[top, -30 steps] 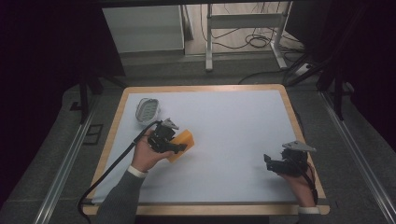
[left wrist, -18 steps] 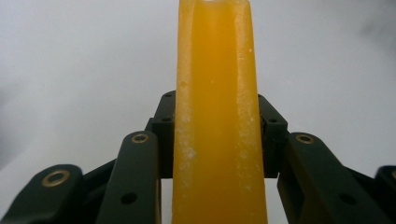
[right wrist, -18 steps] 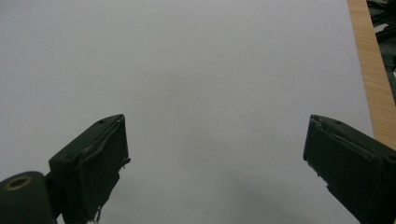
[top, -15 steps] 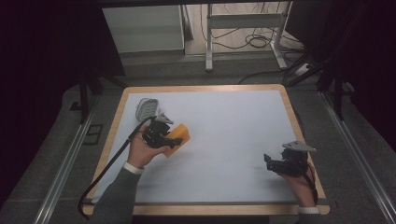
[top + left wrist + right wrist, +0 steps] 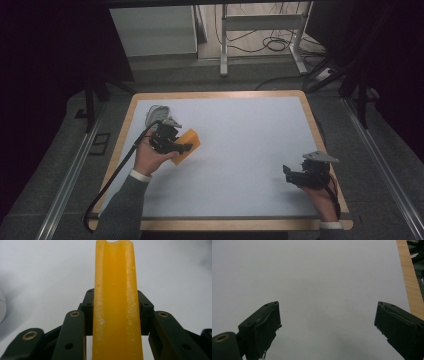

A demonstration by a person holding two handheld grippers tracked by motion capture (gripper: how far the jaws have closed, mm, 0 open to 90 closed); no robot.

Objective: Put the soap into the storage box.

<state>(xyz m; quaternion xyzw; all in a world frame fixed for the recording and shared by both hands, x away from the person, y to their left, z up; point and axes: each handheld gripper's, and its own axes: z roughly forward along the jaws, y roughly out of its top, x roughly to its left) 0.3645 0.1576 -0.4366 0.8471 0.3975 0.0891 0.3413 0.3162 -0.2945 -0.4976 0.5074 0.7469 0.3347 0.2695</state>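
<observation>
My left gripper (image 5: 179,147) is shut on a flat orange-yellow block (image 5: 187,144) and holds it just above the white table top (image 5: 240,135), left of the middle. In the left gripper view the block (image 5: 115,290) stands edge-on between the two black jaws of the gripper (image 5: 115,315), which press on both of its faces. At the near right my right gripper (image 5: 290,173) points left over the bare surface. Seen in its own view, the right gripper (image 5: 329,327) stands wide open with nothing between its fingers.
A pale grey oval object (image 5: 153,114) lies at the far left of the table, just beyond my left hand. The table's wooden rim (image 5: 409,285) runs close to the right gripper. Cables and desk legs (image 5: 225,45) stand on the floor beyond the table.
My left gripper has carried the orange-yellow block a little to the left and farther away, toward the grey oval object. The right gripper has barely moved.
</observation>
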